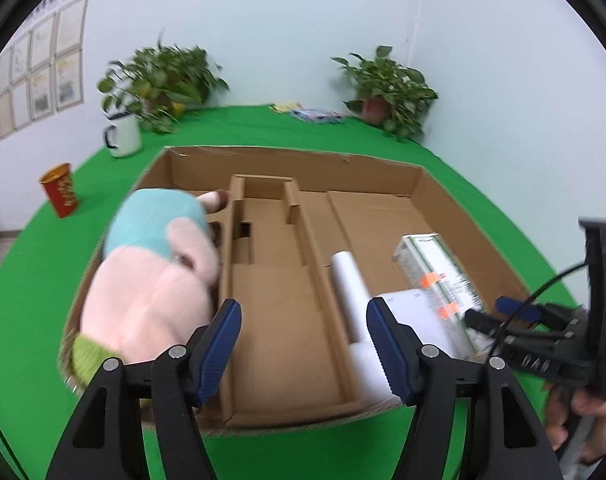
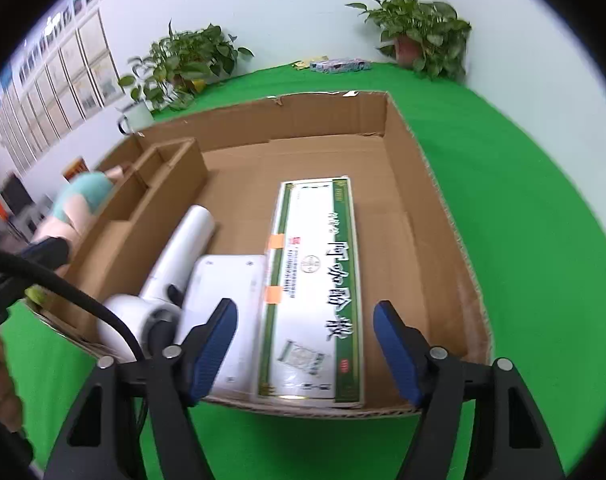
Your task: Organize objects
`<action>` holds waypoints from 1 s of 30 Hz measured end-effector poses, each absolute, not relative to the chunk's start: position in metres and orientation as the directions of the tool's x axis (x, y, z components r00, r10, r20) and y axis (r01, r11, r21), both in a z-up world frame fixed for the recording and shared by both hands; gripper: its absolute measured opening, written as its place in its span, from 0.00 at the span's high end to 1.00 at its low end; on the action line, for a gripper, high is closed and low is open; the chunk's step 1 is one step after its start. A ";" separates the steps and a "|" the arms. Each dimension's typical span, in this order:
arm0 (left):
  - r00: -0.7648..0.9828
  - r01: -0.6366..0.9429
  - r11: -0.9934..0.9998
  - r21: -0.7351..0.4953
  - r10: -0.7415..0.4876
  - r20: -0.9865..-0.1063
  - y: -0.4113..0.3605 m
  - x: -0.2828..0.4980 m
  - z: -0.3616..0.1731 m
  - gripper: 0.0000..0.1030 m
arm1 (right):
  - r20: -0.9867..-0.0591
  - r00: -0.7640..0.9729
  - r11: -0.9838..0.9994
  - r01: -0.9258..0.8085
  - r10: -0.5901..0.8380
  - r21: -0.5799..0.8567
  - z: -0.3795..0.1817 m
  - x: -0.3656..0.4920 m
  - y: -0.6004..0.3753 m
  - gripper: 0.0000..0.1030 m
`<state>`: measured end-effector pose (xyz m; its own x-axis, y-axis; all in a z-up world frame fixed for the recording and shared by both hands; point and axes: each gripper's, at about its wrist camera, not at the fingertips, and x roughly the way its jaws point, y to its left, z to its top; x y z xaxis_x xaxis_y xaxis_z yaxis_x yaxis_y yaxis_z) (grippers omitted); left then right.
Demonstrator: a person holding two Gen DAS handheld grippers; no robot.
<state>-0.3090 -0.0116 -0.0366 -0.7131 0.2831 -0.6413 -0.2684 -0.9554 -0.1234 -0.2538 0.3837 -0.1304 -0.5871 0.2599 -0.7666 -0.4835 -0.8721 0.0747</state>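
Observation:
A shallow cardboard box (image 1: 383,168) with dividers lies on the green table. A pink and teal plush toy (image 1: 155,280) lies in its left compartment. A white hair dryer (image 1: 351,292), a flat white box (image 2: 227,304) and a long green-and-white carton (image 2: 315,288) lie in the right compartment. My left gripper (image 1: 303,356) is open and empty above the box's near edge. My right gripper (image 2: 307,352) is open and empty above the carton's near end; it also shows in the left wrist view (image 1: 503,312).
Two potted plants (image 1: 163,80) (image 1: 387,88) stand at the back. A white enamel mug (image 1: 123,136) and a red cup (image 1: 61,196) stand at the left. Flat packets (image 1: 315,114) lie at the back edge. Green cloth (image 2: 523,200) surrounds the box.

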 end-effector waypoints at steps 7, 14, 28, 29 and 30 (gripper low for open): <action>-0.786 -0.159 -0.985 -0.073 0.171 -0.594 -0.021 -0.289 -0.063 0.21 | -0.667 -0.685 -0.883 -0.461 0.293 0.086 -0.122 -0.235 0.357 0.29; -0.825 -0.141 -0.990 0.016 0.109 -0.554 -0.012 -0.280 -0.082 0.07 | -0.546 -0.721 -0.874 -0.485 0.427 -0.042 -0.132 -0.229 0.326 0.16; -0.824 -0.118 -0.992 0.053 0.068 -0.563 -0.007 -0.286 -0.085 0.00 | -0.512 -0.710 -0.848 -0.525 0.483 -0.072 -0.136 -0.233 0.324 0.10; -0.824 -0.118 -0.992 0.052 0.068 -0.563 -0.008 -0.287 -0.084 0.00 | -0.512 -0.710 -0.848 -0.525 0.483 -0.071 -0.136 -0.233 0.324 0.10; -0.824 -0.119 -0.992 0.052 0.070 -0.563 -0.008 -0.287 -0.085 0.00 | -0.512 -0.710 -0.848 -0.525 0.483 -0.071 -0.136 -0.233 0.324 0.10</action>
